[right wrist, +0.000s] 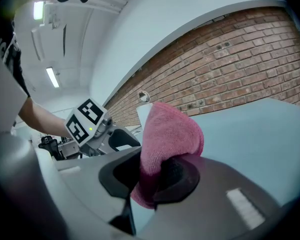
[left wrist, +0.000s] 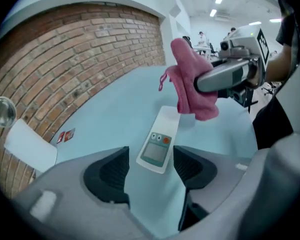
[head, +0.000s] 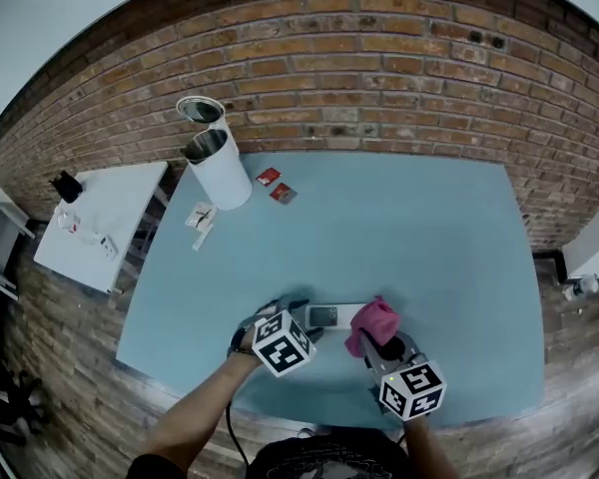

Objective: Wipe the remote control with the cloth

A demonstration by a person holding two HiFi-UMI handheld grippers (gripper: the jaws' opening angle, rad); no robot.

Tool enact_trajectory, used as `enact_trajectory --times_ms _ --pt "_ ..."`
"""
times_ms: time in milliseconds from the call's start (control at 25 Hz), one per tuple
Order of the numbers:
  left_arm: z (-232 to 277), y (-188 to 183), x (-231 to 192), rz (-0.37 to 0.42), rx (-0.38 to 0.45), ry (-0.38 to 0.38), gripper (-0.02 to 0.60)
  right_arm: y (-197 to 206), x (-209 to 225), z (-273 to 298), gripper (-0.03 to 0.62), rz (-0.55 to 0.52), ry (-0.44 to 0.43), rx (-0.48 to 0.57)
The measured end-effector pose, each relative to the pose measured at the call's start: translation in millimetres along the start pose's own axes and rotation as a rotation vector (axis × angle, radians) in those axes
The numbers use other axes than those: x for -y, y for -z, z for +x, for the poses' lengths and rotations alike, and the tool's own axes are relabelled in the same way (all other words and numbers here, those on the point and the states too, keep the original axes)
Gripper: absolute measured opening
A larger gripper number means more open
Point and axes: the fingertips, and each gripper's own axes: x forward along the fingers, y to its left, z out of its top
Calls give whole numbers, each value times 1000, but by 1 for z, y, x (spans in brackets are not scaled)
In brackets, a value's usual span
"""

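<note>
A white remote control [head: 334, 314] with a grey screen and an orange button [left wrist: 159, 139] lies flat on the light blue table [head: 429, 228] near its front edge. My left gripper [head: 301, 319] hangs just above the remote's near end, tilted down. Its jaws [left wrist: 151, 164] are open, with the remote's end showing between and beyond them, untouched. My right gripper [head: 379, 343] is shut on a pink cloth [head: 372, 323], which is bunched up between its pads [right wrist: 155, 176]. The cloth [left wrist: 190, 84] hangs over the remote's far end; contact cannot be told.
A white cylindrical bin [head: 218, 166] with a metal rim stands at the table's back left, and a round lid [head: 200, 110] lies behind it. Two small red packets [head: 277, 186] and a paper card [head: 202, 218] lie nearby. A white side table [head: 100, 223] stands left, and a brick wall [head: 379, 58] runs behind.
</note>
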Motion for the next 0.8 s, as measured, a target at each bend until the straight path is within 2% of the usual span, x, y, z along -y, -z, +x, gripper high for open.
enact_trajectory --times_ms 160,320,400,480,520,640,800 --pt "-34 -3 5 -157 171 -61 264 -2 -22 8 66 -7 3 -15" --pt "-64 -9 22 -320 373 -45 261 -4 -44 11 66 -25 16 -25" --pt "-79 -8 28 -378 445 -76 239 -4 -56 9 66 -35 24 -31" --pt "-91 -5 28 -421 490 -147 67 -5 -65 6 66 -47 36 -34" --pt "-96 -4 30 -441 509 -167 2 -5 -69 4 66 -52 43 -35" --pt "-107 -6 41 -507 564 -155 2 -5 -81 -3 66 -66 63 -32" --pt "-117 -4 55 -568 592 -180 2 -3 -93 -15 66 -95 87 -32"
